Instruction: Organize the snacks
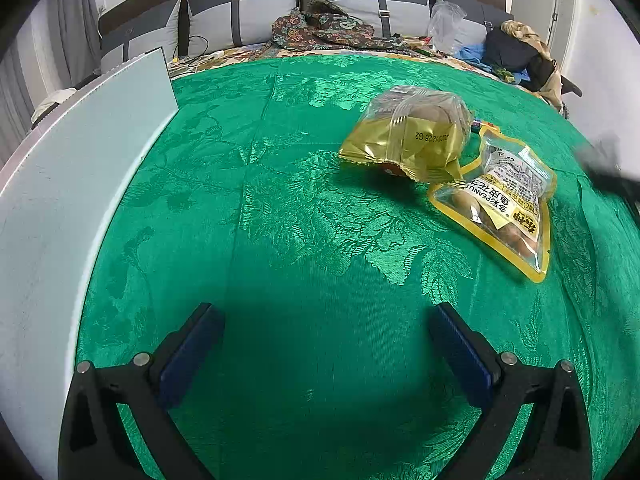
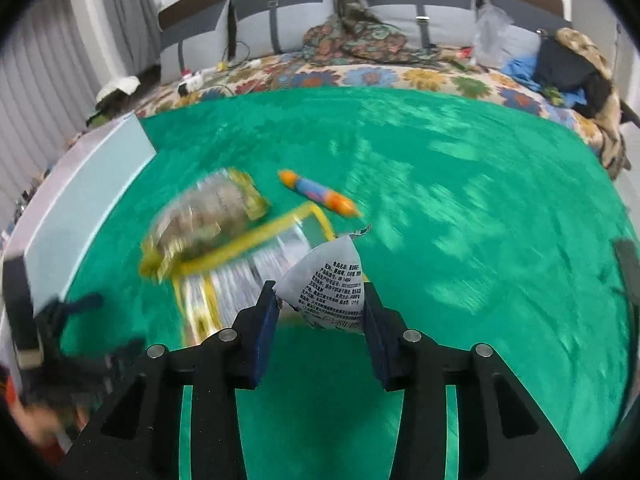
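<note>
My left gripper [image 1: 326,316] is open and empty, low over the green cloth [image 1: 280,200]. A gold cake packet [image 1: 412,132] lies ahead to the right, overlapping a yellow-edged peanut pouch [image 1: 504,200]. My right gripper [image 2: 320,300] is shut on a white snack packet [image 2: 332,284] with black print, held above the cloth. In the blurred right wrist view the gold cake packet [image 2: 204,216], the peanut pouch [image 2: 256,268] and an orange and blue sausage stick [image 2: 318,192] lie ahead on the cloth [image 2: 460,200].
A pale box [image 1: 72,184] stands along the left edge, also in the right wrist view [image 2: 80,200]. Behind the cloth is a bed with grey pillows [image 1: 240,12], patterned clothes [image 1: 324,28] and a plastic bag [image 1: 446,24]. The other gripper shows at the left [image 2: 72,344].
</note>
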`<state>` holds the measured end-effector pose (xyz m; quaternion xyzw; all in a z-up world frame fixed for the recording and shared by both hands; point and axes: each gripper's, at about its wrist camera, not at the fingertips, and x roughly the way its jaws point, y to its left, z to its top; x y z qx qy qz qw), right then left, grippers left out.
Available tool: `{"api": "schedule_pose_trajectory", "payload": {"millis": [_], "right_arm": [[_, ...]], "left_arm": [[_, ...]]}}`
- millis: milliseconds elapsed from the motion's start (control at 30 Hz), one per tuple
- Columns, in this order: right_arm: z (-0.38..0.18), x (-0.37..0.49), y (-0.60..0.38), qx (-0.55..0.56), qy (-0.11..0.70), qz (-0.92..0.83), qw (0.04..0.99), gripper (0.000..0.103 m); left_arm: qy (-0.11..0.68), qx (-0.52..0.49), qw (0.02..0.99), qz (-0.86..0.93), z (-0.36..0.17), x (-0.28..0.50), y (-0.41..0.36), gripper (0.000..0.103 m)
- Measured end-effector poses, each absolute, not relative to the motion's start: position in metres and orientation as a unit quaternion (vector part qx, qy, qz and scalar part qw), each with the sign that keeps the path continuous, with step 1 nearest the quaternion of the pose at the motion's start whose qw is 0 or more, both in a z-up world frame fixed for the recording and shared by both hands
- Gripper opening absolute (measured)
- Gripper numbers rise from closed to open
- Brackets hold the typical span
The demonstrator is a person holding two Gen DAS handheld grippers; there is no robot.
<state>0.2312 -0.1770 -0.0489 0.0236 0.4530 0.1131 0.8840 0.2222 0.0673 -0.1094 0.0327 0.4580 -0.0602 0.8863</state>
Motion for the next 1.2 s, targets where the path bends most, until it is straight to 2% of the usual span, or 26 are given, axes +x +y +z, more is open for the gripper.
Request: {"api": "schedule_pose_trajectory", "payload": {"millis": [200, 267, 333, 533, 1200], "right_arm": [[-0.077, 0.169, -0.205, -0.067, 0.466, 0.078, 0.879, 0.044], [-0.086, 0.159, -0.212, -0.064, 0.465, 0.072, 0.880, 0.053], [-0.094, 0.155, -0.216, -0.059, 0.466, 0.061, 0.881, 0.074], [-0.100, 0.154, -0.233, -0.009, 0.454, 0.043, 0.890, 0.088], [-0.100, 0.154, -0.233, -0.008, 0.455, 0.039, 0.889, 0.091]], "left_arm": [[0.458, 0.033, 0.886, -0.060, -0.109, 0.222, 0.067, 0.103], [0.458, 0.033, 0.886, -0.060, -0.109, 0.222, 0.067, 0.103], [0.458, 0.033, 0.886, -0.060, -0.109, 0.222, 0.067, 0.103], [0.458, 0.033, 0.886, -0.060, -0.109, 0.222, 0.067, 0.103], [0.458, 0.033, 0.886, -0.060, -0.110, 0.222, 0.067, 0.103]]}}
